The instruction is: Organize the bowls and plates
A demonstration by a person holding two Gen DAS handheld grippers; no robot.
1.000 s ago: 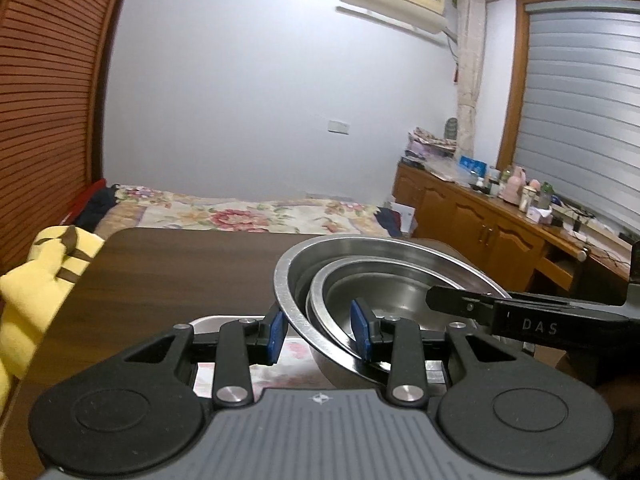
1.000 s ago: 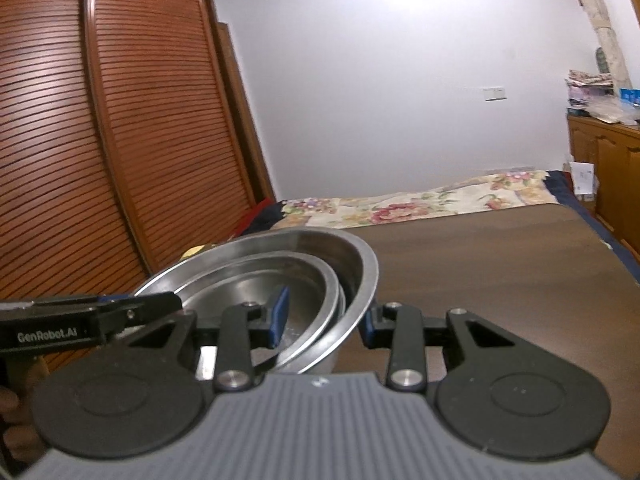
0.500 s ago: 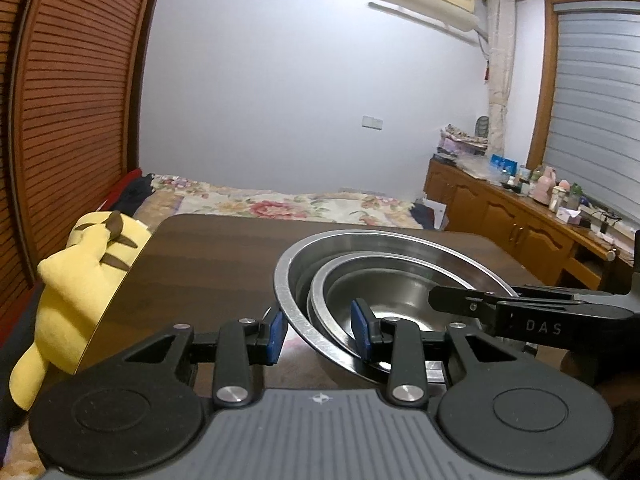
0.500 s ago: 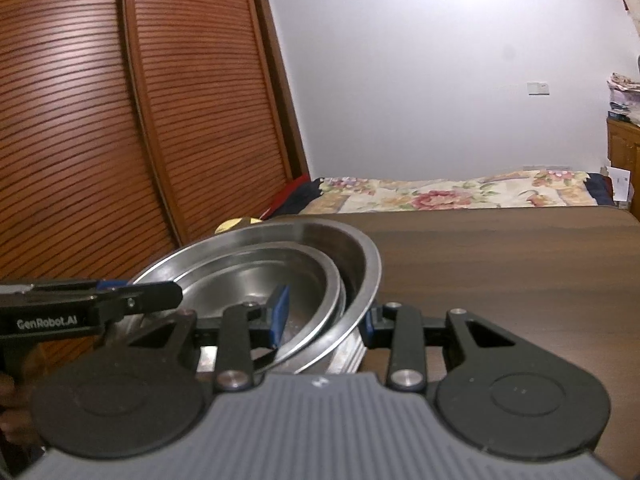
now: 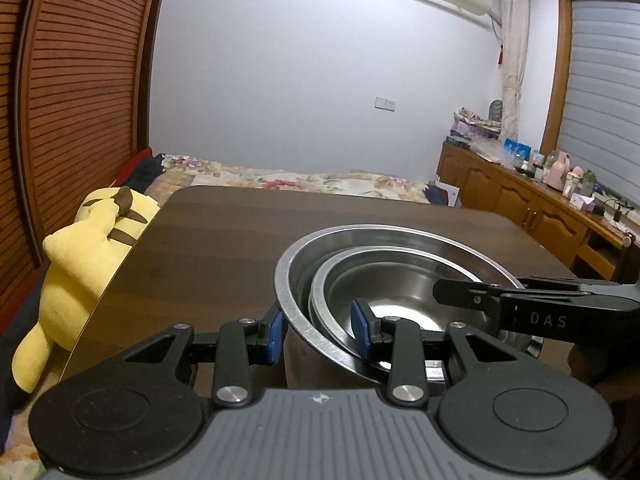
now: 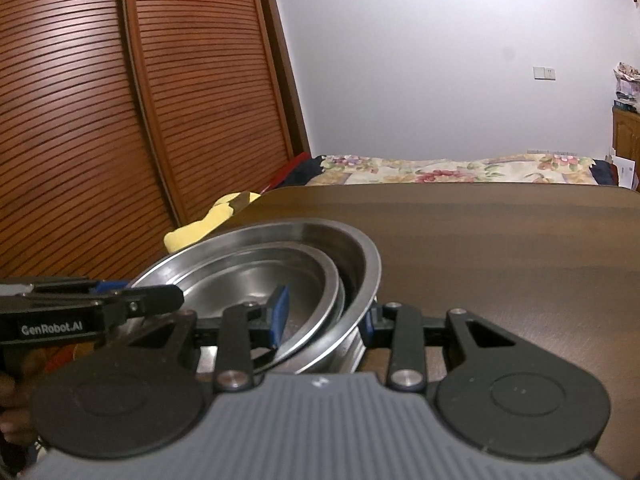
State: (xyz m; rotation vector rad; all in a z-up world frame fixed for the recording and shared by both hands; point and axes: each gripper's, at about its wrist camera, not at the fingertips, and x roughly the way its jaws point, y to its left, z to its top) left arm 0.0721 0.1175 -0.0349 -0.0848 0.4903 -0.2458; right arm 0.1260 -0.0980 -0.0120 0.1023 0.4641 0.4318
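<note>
Over the near end of the dark wooden table (image 5: 248, 248), two nested steel bowls are held between both grippers. The left gripper (image 5: 318, 330) has its blue pads pinching the rims at about 8 o'clock on the bowls: the left pad sits outside the large steel bowl (image 5: 384, 236), the right pad inside the small steel bowl (image 5: 384, 300). From the right wrist view, the right gripper (image 6: 324, 316) pinches the opposite rims, with its left pad inside the small steel bowl (image 6: 256, 280) and its right pad outside the large steel bowl's (image 6: 320, 236) wall at about 4 o'clock. The small bowl lies tilted inside the large one, its rim leaning toward the near side. Whether the stack touches the table I cannot tell. Off the table's edge at 9 o'clock lies a yellow plush toy (image 5: 84, 248), and at 12 o'clock beyond the table is a bed with a floral bedspread (image 6: 460, 168). Brown slatted wardrobe doors (image 6: 100, 100) fill the left side.
</note>
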